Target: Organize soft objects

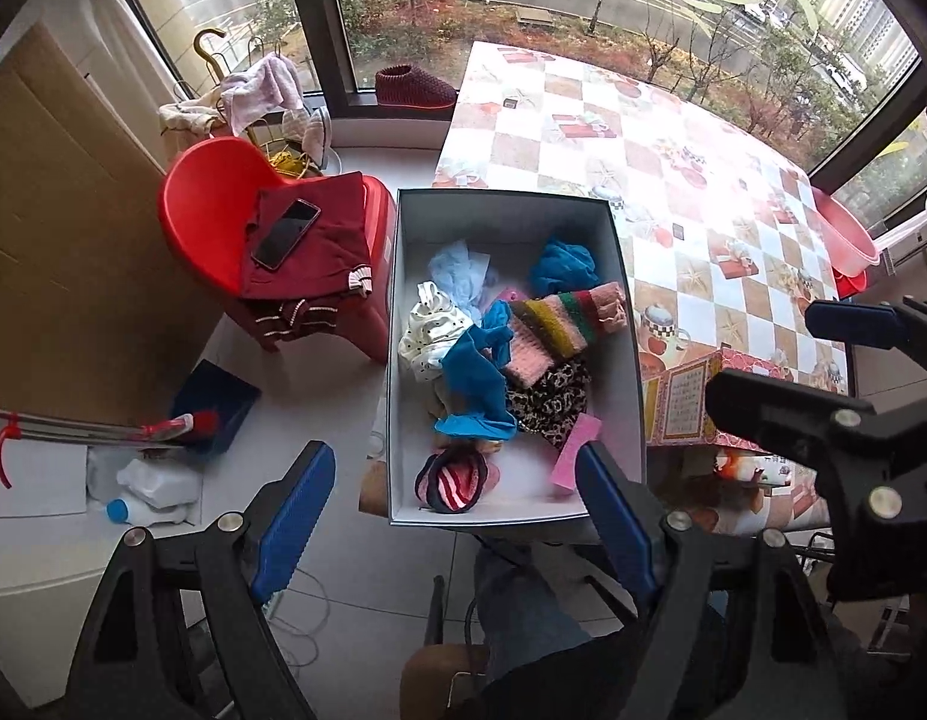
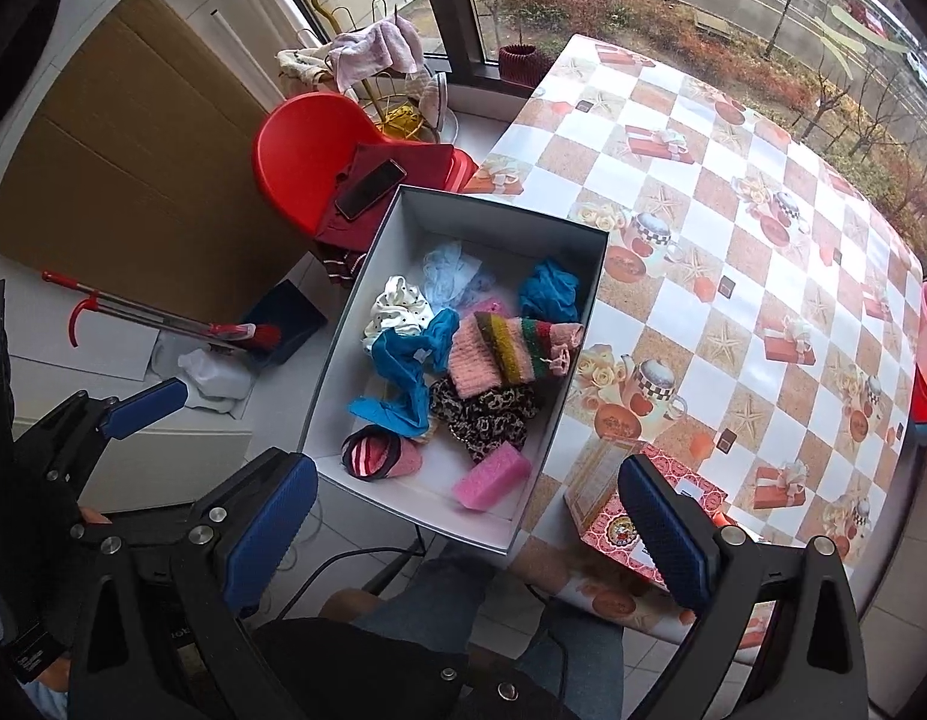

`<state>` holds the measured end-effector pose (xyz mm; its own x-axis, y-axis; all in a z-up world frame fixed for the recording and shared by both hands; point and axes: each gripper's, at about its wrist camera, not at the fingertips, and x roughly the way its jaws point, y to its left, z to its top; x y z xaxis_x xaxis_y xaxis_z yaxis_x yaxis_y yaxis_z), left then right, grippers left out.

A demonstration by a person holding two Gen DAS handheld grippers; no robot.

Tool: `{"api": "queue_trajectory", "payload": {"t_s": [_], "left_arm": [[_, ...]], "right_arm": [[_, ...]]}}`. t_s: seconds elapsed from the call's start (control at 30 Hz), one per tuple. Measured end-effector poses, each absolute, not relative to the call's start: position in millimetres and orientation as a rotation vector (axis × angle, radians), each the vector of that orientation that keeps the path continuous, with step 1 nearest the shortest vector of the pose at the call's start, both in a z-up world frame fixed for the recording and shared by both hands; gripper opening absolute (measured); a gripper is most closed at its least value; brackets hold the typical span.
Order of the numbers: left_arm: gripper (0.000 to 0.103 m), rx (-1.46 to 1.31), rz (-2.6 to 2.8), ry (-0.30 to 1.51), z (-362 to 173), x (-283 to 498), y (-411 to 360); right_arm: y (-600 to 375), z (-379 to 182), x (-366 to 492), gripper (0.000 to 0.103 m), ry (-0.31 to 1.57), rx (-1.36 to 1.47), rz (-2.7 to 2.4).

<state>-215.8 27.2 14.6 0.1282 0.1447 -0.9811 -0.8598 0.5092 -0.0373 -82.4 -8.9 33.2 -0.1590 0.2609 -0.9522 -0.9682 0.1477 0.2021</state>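
Both hand-held grippers hang above the box of soft things, pointing steeply down, jaws apart and empty.

The grey box [image 1: 625, 324] overhangs the near-left corner of the table [image 1: 673, 180]; its underside and support are hidden. Inside, a jumble: striped knit piece [image 2: 511, 348] over leopard-print cloth [image 2: 487, 414], blue cloth [image 2: 403, 384] draped across the middle, a white dotted item [image 2: 391, 312] partly buried, pink sponge [image 2: 490, 477] and striped sock [image 2: 373, 450] at the near end. What lies under the heap cannot be made out. The left hand-held gripper [image 1: 457, 516] stands over the box's near edge, fingers wide, nothing between. The right hand-held gripper [image 2: 463, 516] is likewise spread, over the near table corner, partly covering a red patterned carton [image 2: 607, 516]. The person's knees show below, cut off.
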Motion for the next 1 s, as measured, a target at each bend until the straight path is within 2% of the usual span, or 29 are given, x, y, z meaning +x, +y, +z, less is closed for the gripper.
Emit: {"api": "queue_trajectory", "payload": {"t_s": [0.53,1.0], "left_arm": [[0.085,-0.729,0.825,1.198,16.2,-214.1,27.4],[0.085,-0.741,0.795,1.247,-4.9,-214.9,24.2]], "right_arm": [[-8.7,36.2,-84.3,0.101,1.193,-0.834,1.292],[-8.0,17.6,-91.5,0.101,1.199,-0.884,1.261]]}}
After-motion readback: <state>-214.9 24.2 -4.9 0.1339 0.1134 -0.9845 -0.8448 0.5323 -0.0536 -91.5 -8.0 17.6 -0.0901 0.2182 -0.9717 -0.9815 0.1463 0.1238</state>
